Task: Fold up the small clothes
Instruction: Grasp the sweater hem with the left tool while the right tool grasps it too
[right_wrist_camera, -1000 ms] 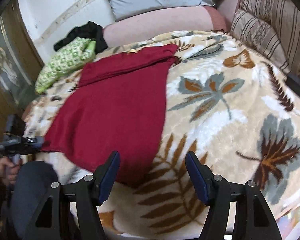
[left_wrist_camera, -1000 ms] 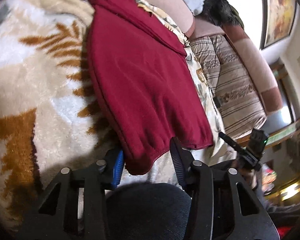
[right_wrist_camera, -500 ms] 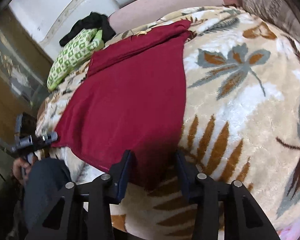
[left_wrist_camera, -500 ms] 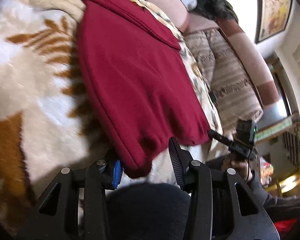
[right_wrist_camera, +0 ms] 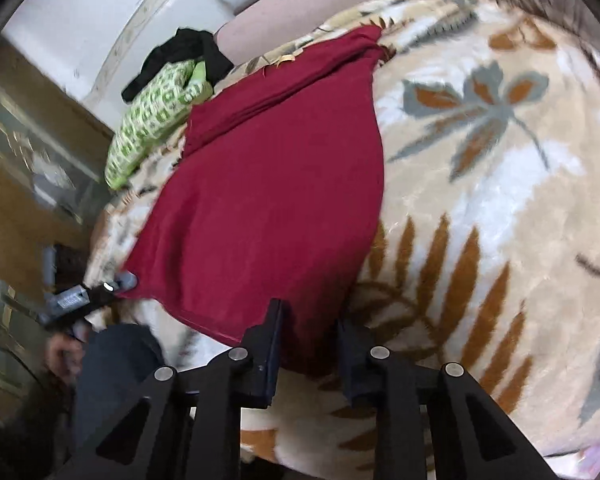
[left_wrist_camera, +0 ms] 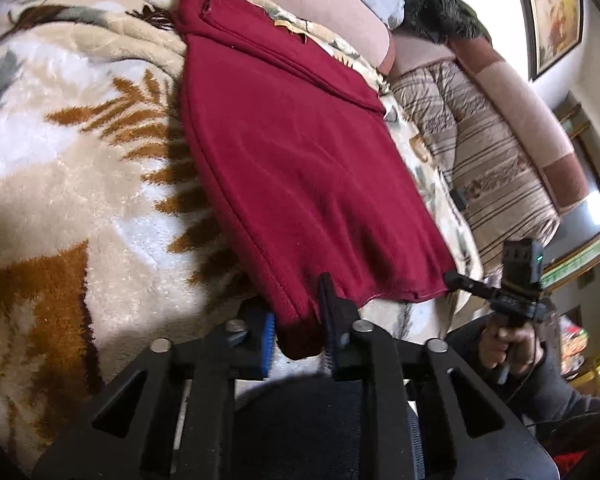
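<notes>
Where the leaf-patterned blanket (left_wrist_camera: pixel 72 184) covers the bed, a dark red garment (left_wrist_camera: pixel 300 168) is laid flat on it, running from 12 o'clock down to 6 o'clock in both wrist views. The garment's near left corner is located between the fingers of the left gripper (left_wrist_camera: pixel 298 330), whose jaws are closing and are seen pinching the cloth. The near right corner is held likewise at 6 o'clock by the right gripper (right_wrist_camera: pixel 307 336), its jaws closing on the fabric.
</notes>
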Tool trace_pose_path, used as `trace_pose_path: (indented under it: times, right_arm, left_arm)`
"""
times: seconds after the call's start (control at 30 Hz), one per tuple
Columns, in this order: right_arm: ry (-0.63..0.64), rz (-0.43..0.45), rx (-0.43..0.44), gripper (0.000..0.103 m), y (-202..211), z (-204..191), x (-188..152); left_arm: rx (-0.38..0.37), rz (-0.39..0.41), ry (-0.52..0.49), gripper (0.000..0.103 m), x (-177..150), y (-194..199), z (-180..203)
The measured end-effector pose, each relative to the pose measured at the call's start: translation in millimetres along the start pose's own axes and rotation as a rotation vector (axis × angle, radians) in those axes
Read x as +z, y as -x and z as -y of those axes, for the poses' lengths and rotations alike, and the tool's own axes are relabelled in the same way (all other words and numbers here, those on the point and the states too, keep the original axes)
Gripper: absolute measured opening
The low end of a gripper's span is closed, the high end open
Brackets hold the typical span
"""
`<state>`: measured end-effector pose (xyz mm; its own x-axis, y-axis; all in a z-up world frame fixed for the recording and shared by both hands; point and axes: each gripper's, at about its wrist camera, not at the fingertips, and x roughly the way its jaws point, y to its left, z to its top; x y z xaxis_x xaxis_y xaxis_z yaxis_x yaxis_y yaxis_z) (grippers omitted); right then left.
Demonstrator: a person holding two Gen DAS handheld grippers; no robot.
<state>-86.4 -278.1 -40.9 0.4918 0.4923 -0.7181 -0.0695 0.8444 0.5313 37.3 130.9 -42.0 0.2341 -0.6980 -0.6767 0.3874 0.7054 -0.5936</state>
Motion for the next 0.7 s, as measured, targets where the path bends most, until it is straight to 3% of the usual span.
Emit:
trace_pose_path:
  times: [0.1,0.2,0.27,0.5,0.7]
  right_arm:
    - [0.014,-0.005,-0.019,0.023,-3,-2,3]
    - [0.022,0.021,-0.043,0.011,2,-3,6]
    - [0.048,0.048,-0.042,0.009,9,-8,8]
    - [0.071,0.277,-0.026,0.008,54,-30,36]
    - [0.02,0.406,-0.032,0.008,74,-50,67]
  left_arm:
    - [0.047,0.023,-0.033,0.011,-1,3,6]
    - [0.088,0.073,-0.073,0.009,-1,14,12]
    - [0.103,0.099,-0.086,0.009,0,20,14]
    - [0.119,0.204,-0.051,0.008,30,59,34]
    - [0.083,0.217,0.054,0.008,73,77,51]
